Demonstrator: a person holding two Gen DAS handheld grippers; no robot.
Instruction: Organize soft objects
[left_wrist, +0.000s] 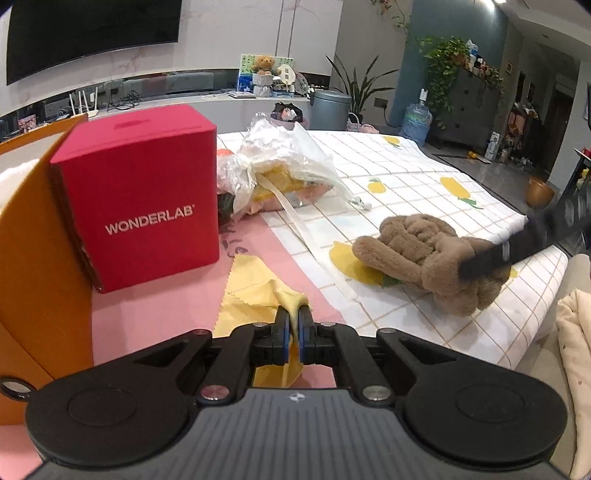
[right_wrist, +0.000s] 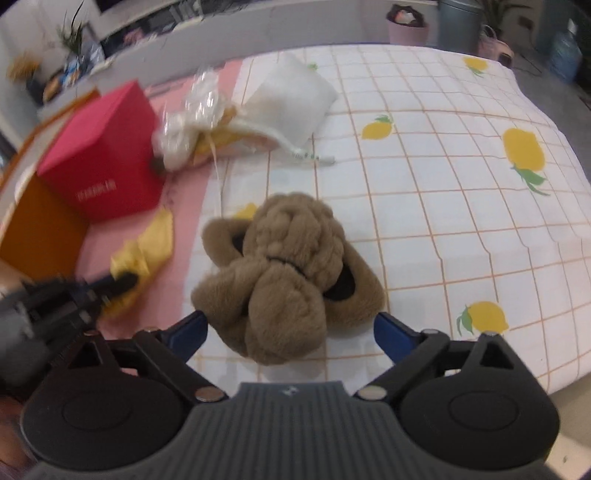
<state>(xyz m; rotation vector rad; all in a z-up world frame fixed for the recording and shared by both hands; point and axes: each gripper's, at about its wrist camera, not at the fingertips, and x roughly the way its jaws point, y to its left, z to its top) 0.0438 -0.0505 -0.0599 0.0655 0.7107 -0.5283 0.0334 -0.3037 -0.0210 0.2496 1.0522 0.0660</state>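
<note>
I work in a home's living room. A big dark TV (left_wrist: 92, 33) hangs on the pale wall above a long low shelf with a router (left_wrist: 83, 105) and a teddy bear (left_wrist: 263, 64). Houseplants (left_wrist: 448, 61), a water jug (left_wrist: 416, 122) and a bin (left_wrist: 330, 109) stand behind my table, spread with a lemon-print cloth (left_wrist: 424, 173).

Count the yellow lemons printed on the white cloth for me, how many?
5 in the right wrist view: middle, far corner, right side, near right, and one half hidden behind the brown plush toy. More may be covered.
</note>
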